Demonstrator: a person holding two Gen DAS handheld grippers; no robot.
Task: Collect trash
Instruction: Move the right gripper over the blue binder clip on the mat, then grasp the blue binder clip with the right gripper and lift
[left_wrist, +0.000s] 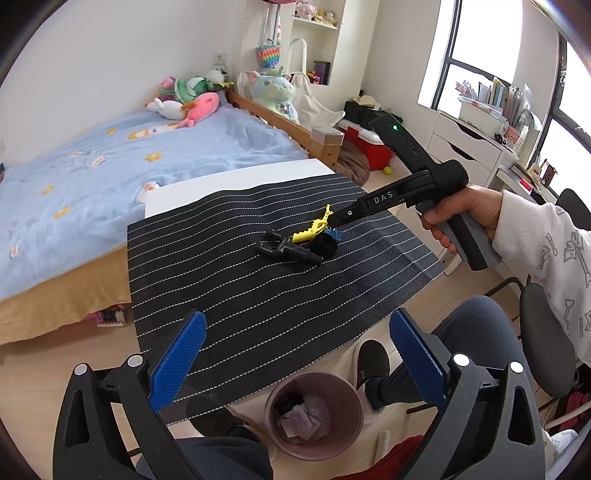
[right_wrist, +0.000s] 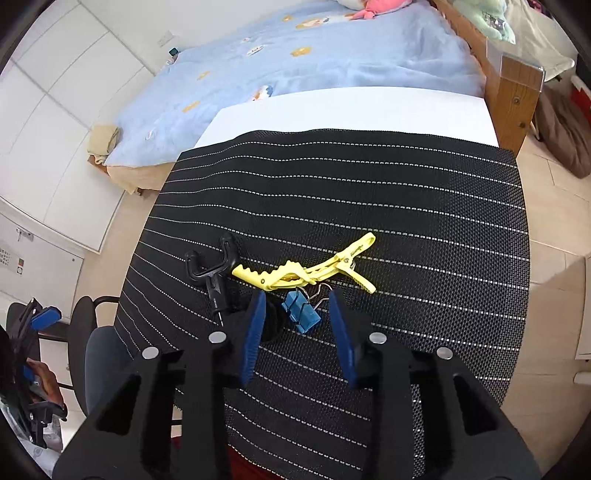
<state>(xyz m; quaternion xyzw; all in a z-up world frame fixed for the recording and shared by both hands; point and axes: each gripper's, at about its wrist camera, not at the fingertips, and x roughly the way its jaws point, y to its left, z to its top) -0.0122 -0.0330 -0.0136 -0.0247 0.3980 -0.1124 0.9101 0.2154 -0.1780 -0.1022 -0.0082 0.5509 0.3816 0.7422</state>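
Bin (left_wrist: 314, 415) already holds some trash; four items remain on the surface: right gripper (right_wrist: 297, 328), jaws apart, straddles the blue binder clip (right_wrist: 301, 314), left gripper (left_wrist: 295, 365) open, empty.

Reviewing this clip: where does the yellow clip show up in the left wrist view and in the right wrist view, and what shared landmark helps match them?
Left wrist view: yellow clip lies just right of centre on the striped mat, at the tip of the right gripper.
Right wrist view: yellow clip lies at centre, just beyond the open jaws.
Shared landmark: blue binder clip, right beside it in both.
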